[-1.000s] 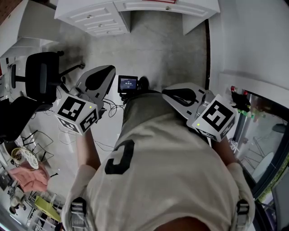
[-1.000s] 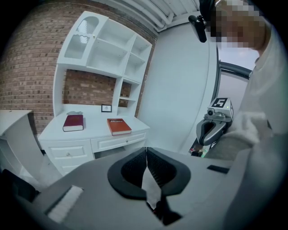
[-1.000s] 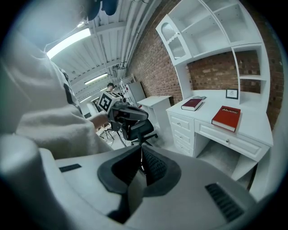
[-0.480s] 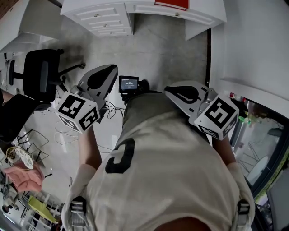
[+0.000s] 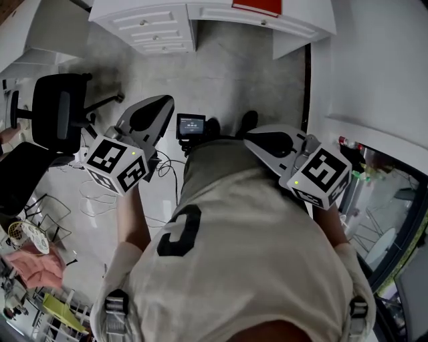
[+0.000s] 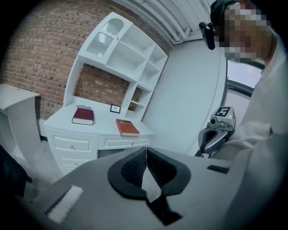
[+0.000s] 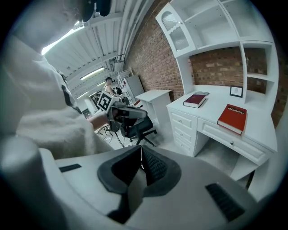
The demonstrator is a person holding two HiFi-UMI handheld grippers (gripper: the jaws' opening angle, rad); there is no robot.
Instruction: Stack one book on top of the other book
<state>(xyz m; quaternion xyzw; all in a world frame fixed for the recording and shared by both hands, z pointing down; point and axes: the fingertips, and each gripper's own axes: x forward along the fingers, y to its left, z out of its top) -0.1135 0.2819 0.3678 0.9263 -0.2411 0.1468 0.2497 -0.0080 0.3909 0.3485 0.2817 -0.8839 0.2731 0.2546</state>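
Note:
Two books lie apart on the white desk: a dark red book at the left and a brighter red book at the right. Both grippers are held in front of the person's body, well short of the desk. My left gripper is shut, its pads meeting with nothing between them. My right gripper is shut and empty too. Each gripper shows in the other's view: the right gripper and the left gripper.
A hutch with shelves rises over the desk, with a small picture frame at its back. A black office chair stands left of the desk. A small screen device and cables lie on the floor. A white wall bounds the right.
The desk has slid further into the head view and the red book now shows at its top edge. Both grippers have shifted a little along with the person's body and stay shut.

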